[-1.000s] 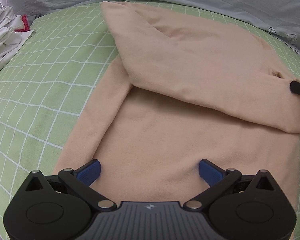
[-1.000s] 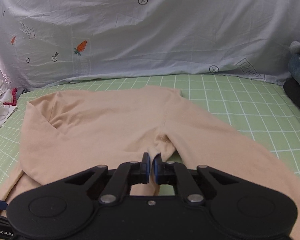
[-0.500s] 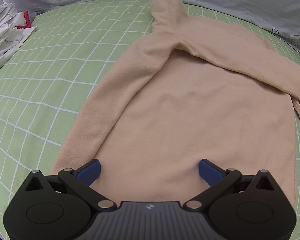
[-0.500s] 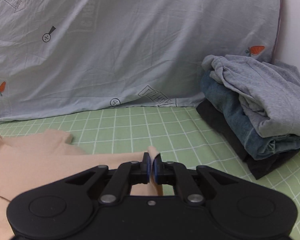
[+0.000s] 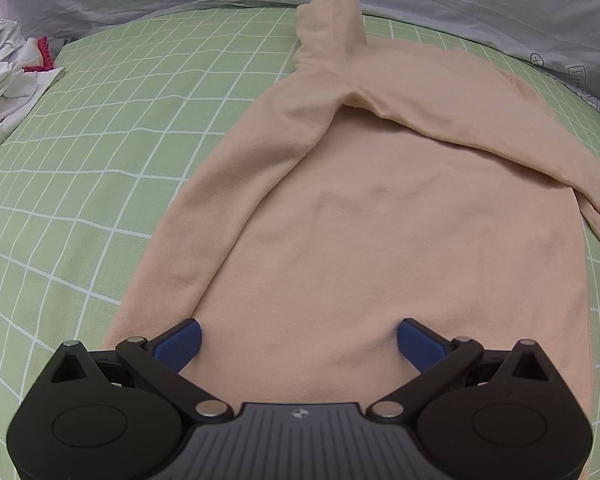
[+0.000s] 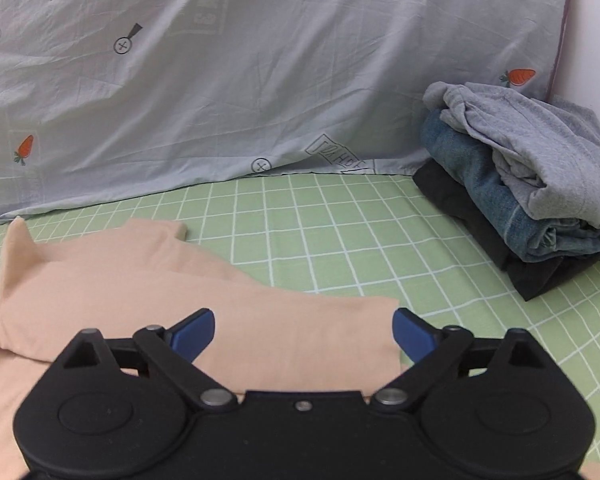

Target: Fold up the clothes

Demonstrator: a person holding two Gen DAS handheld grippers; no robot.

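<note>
Peach fleece sweater [image 5: 400, 248] flat on green checked sheet [image 5: 100, 140]. Left gripper [image 5: 299, 340] and right gripper [image 6: 303, 330]: jaws wide, empty. Risk: soft sleeve [image 6: 260, 316] slides, skewing the fold.

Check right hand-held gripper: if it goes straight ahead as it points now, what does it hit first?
Most likely the peach sleeve lying between the open fingers of the right hand-held gripper. Beyond it come bare green sheet and then the grey cloth; depth is hard to judge through the fisheye.
</note>
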